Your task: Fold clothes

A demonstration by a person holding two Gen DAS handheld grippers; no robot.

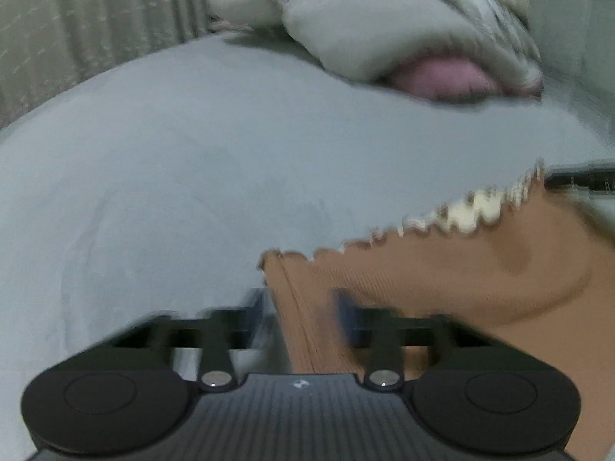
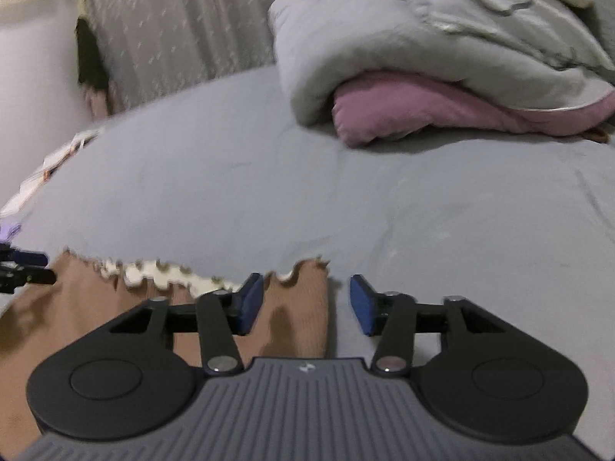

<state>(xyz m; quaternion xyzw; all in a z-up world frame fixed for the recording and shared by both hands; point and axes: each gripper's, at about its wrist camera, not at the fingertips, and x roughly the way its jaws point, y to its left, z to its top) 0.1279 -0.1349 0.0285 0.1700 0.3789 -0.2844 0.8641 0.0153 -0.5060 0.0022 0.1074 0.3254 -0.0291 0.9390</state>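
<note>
A brown ribbed garment [image 1: 442, 269] with a cream scalloped trim lies flat on the grey bed sheet [image 1: 192, 173]. My left gripper [image 1: 301, 307] is at its left corner; the blurred blue pads stand apart with a strip of brown fabric between them, not pinched. In the right wrist view the same garment [image 2: 96, 307] fills the lower left. My right gripper [image 2: 306, 303] straddles its right corner, jaws wide apart, with the left pad over the fabric and the right pad over bare sheet [image 2: 269, 192]. Each view catches the other gripper at its edge: the right one [image 1: 584, 178] and the left one [image 2: 23, 269].
A folded grey quilt [image 2: 423, 38] rests on a pink pillow [image 2: 442, 111] at the far side of the bed. A pale curtain [image 2: 173, 30] hangs behind. Papers [image 2: 50, 161] lie off the bed's left edge. Grey sheet stretches between garment and quilt.
</note>
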